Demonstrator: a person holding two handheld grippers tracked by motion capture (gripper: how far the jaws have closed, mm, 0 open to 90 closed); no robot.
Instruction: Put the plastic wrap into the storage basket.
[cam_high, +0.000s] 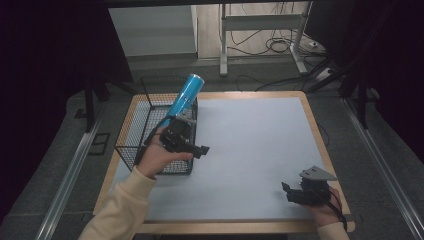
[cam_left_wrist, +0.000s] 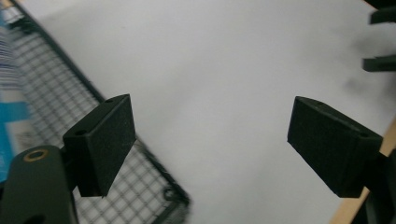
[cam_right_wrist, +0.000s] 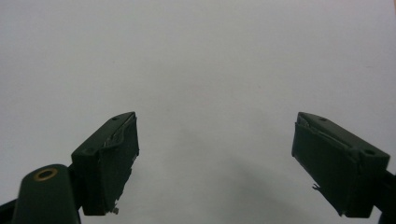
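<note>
High view: your left tool (cam_high: 200, 150) sits over the near right corner of the black wire basket (cam_high: 131, 131) at the counter's (cam_high: 250, 145) left side. A blue cylinder (cam_high: 185, 94) leans in the basket, top end poking over the far rim. Your right tool (cam_high: 288, 191) is near the counter's front right corner, well apart from the basket.

Left gripper view: jaws spread wide, nothing btwn them; basket mesh at left w/ blue cylinder behind it.

Right gripper view: jaws spread wide, empty, over bare white surface.
</note>
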